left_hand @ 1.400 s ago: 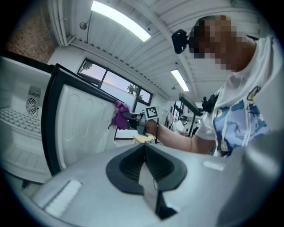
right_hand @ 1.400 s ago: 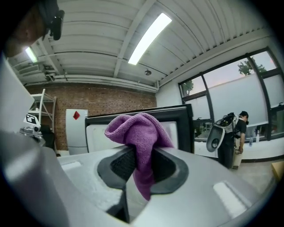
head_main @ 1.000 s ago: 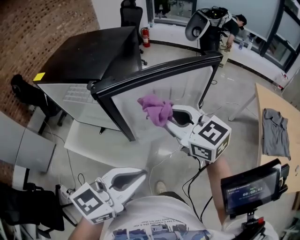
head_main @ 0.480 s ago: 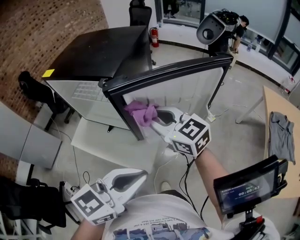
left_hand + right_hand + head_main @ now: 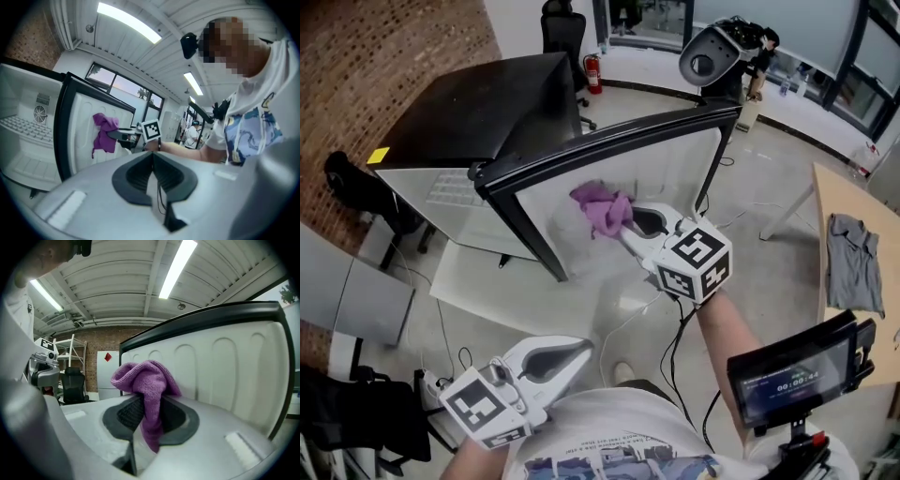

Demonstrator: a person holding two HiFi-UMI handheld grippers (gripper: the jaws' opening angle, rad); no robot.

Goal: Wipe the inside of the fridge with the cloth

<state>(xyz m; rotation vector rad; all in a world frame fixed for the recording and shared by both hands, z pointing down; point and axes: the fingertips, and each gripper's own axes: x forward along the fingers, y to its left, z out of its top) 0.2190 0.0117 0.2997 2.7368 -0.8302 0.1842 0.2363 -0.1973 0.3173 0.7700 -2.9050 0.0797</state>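
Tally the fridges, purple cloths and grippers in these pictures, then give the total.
Fridge: 1
Purple cloth: 1, clamped in the right gripper
Grippers: 2, the right gripper and the left gripper, which is shut on nothing
Total: 4

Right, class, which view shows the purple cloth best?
The right gripper view: the cloth fills the middle, pinched in the right gripper. The head view shows it small against the fridge door; the left gripper view, even smaller.

Bright ceiling strip lights (image 5: pixel 176 269); fisheye edges dark; close foreground blurred.
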